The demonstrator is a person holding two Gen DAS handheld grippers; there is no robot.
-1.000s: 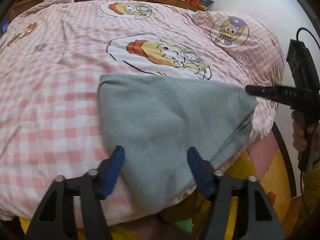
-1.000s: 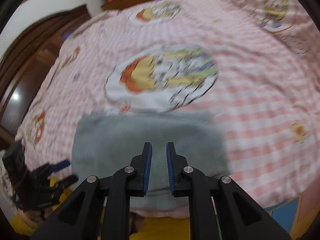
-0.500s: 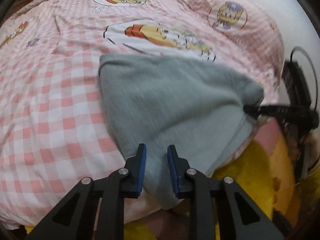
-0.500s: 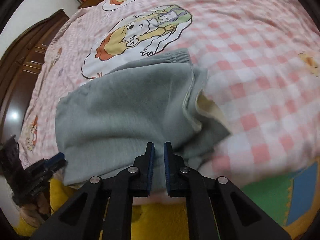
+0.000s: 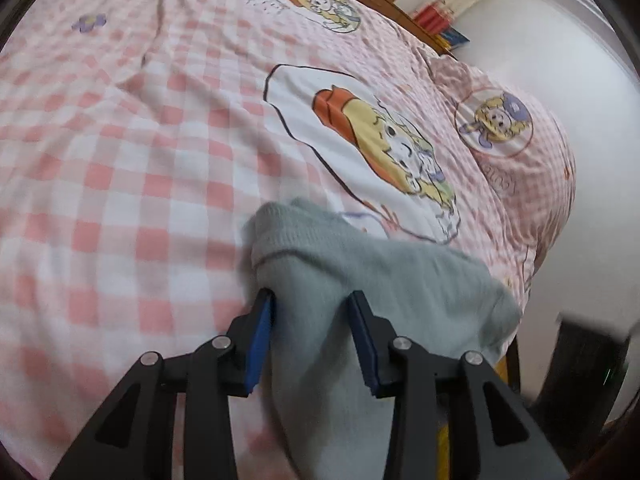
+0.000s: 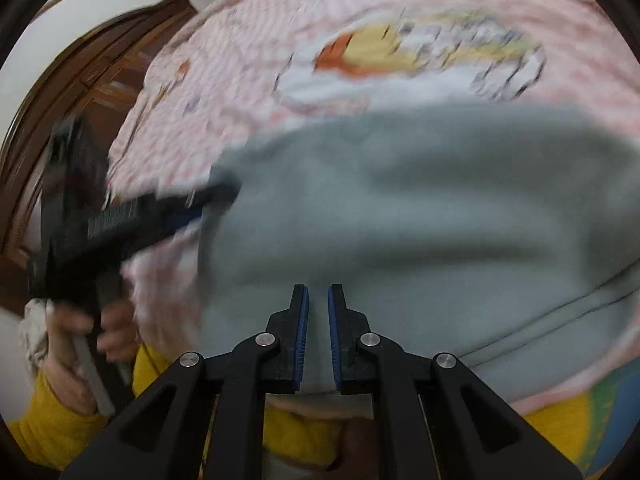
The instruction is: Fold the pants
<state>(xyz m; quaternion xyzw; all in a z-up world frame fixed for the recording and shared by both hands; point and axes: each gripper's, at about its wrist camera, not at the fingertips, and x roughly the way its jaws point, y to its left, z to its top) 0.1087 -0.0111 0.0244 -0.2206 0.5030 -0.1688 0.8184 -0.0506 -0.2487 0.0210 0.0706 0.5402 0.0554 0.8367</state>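
Note:
The grey pants [image 5: 360, 280] lie bunched near the front edge of the bed, lifted into a hump. My left gripper [image 5: 314, 304] has its jaws partly apart with a thick fold of the grey fabric held between them. In the right wrist view the pants [image 6: 420, 208] fill the middle, blurred by motion. My right gripper [image 6: 318, 304] is nearly closed on the pants' near edge, fabric between its blue pads. The left gripper also shows in the right wrist view [image 6: 216, 196], at the pants' left corner.
The bed carries a pink checked cover [image 5: 120, 140] with cartoon prints [image 5: 384, 136]. A white wall [image 5: 560, 60] is on the right, a dark wooden wardrobe [image 6: 100, 80] on the left. The person's yellow sleeve [image 6: 48, 432] and hand are at the lower left.
Both grippers have taken hold of the pants and lifted their near edge up and forward over the bed. The left jaws stand wider than half a second ago, now around a thick fold.

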